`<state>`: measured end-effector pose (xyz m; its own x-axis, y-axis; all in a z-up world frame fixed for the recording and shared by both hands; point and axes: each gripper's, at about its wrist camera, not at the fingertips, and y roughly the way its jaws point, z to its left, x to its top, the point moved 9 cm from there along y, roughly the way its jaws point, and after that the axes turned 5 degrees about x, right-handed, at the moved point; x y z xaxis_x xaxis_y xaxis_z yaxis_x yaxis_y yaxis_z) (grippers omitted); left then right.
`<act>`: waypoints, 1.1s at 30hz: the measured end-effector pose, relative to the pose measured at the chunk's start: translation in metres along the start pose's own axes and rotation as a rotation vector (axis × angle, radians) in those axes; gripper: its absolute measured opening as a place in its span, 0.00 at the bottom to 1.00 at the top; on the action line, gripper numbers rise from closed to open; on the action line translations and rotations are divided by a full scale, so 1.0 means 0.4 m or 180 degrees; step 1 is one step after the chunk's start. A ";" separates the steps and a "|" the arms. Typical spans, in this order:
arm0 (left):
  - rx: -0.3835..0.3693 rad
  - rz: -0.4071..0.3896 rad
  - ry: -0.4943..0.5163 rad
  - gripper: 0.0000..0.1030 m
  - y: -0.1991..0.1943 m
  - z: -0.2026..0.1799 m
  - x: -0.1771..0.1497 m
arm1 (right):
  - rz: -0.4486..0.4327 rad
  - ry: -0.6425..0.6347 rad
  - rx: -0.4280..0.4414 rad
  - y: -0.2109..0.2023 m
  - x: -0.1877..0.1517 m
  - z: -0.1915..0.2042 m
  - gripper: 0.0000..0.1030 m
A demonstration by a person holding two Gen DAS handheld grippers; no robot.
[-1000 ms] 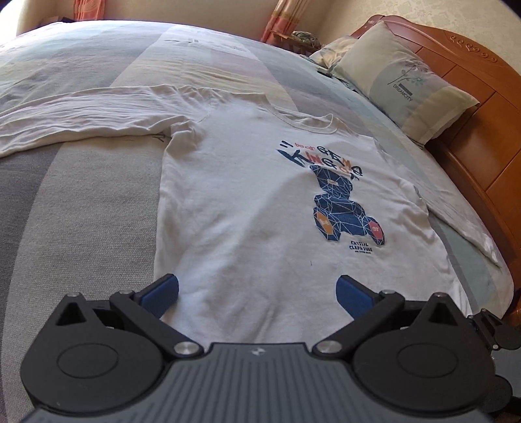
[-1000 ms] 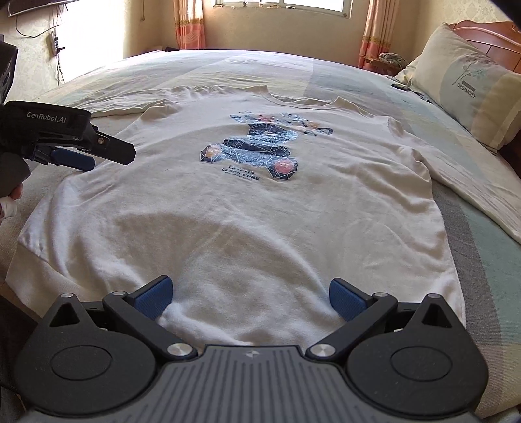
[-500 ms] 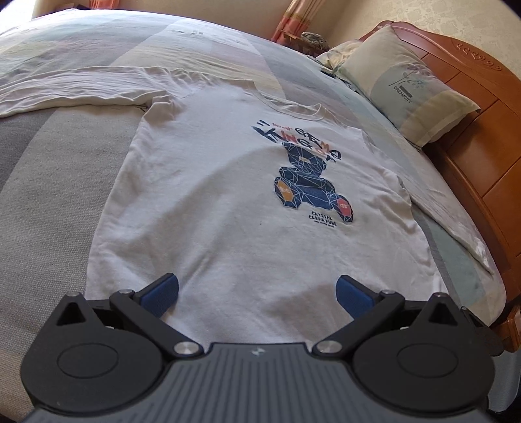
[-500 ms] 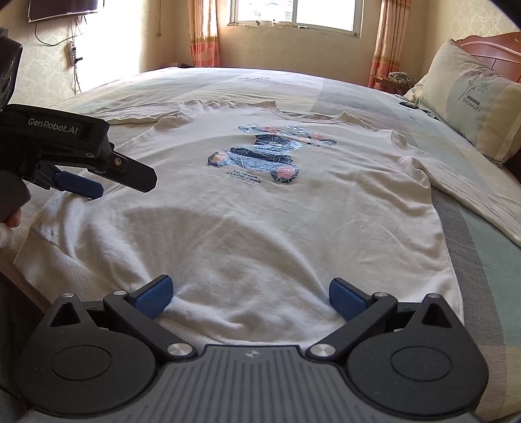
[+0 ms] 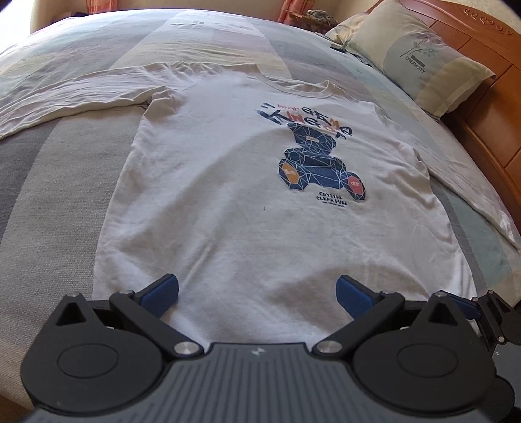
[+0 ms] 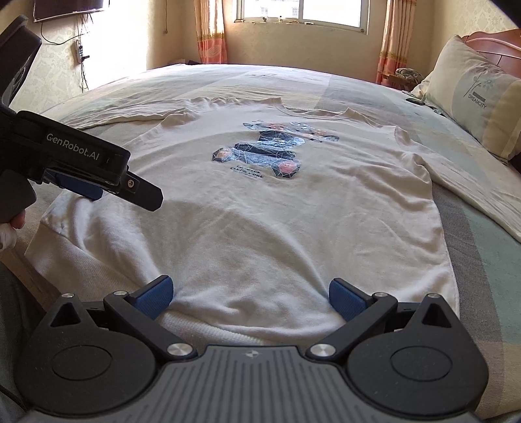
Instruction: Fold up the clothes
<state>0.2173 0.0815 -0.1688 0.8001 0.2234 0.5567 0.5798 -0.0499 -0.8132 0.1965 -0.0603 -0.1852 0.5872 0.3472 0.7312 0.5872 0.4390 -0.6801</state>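
Big bed (image 5: 65,182) with a white long-sleeve shirt (image 5: 228,201) spread flat on it, bear picture (image 5: 320,166) up, collar far, bottom edge near. Pillow (image 5: 420,61) far right by the wooden headboard (image 5: 488,107). Left gripper (image 5: 257,289) and right gripper (image 6: 250,293) both wide open, holding nothing, low over the near hem.

The left gripper (image 6: 97,192) now reaches farther in over the white shirt (image 6: 260,211), near its hem corner. In the right wrist view, more of the window (image 6: 302,13) and far wall shows.
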 end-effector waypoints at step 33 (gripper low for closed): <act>0.1216 -0.0753 -0.0667 0.99 0.180 0.695 0.398 | 0.0617 0.0066 0.0001 0.131 0.109 -0.001 1.00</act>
<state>0.3436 0.3842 -0.1858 0.5823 0.3785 0.7195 0.6127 0.3774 -0.6944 0.2531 -0.0228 -0.1890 0.7008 0.4081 0.5851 0.4617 0.3658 -0.8081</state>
